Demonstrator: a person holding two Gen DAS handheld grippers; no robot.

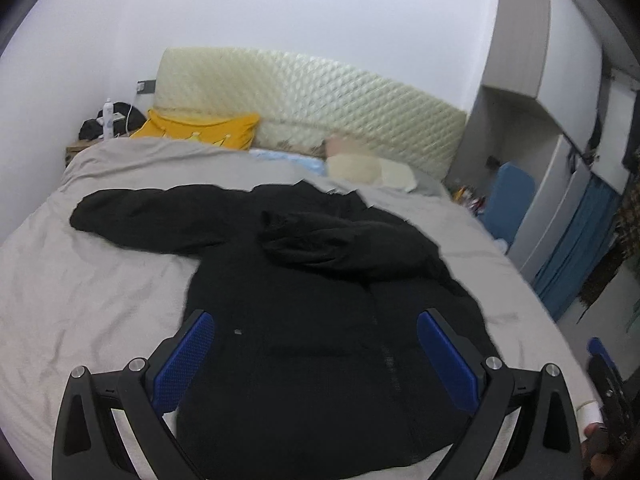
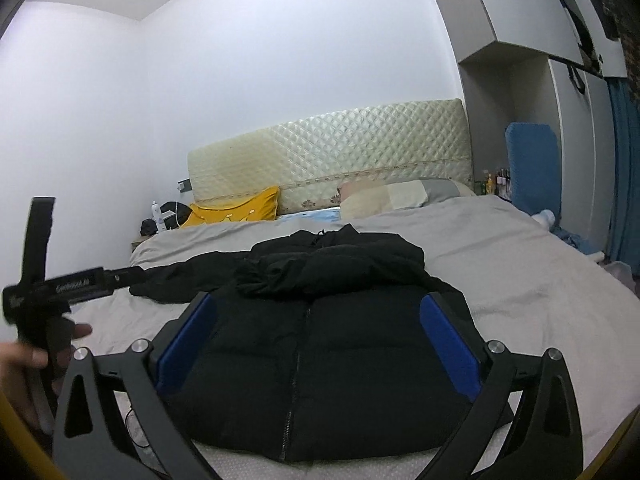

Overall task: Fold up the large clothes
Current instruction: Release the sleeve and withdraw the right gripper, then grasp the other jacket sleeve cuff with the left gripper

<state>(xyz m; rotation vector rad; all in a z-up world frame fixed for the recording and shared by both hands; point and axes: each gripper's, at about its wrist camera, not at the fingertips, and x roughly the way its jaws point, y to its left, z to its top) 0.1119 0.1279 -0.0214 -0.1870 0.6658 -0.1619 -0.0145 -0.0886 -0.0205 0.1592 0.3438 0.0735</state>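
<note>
Black and puffy, the jacket (image 1: 304, 280) lies front-up in the middle of the bed (image 1: 80, 280), zip closed, collar toward twelve o'clock and hem toward six. One sleeve (image 1: 344, 244) is folded across the chest, its cuff pointing to nine o'clock; the other sleeve (image 1: 136, 216) stretches flat over the grey sheet toward ten o'clock. The left tool (image 1: 316, 344) hangs over the lower half of the jacket with its blue pads spread wide and nothing pinched between them. The right tool (image 2: 320, 328) hovers over the same part, likewise fully spread and gripping nothing. In the right wrist view a hand (image 2: 28, 364) at eight o'clock grips the handle of the left tool. A yellow pillow (image 1: 204, 130) rests at eleven o'clock against the quilted headboard (image 1: 320, 96).
</note>
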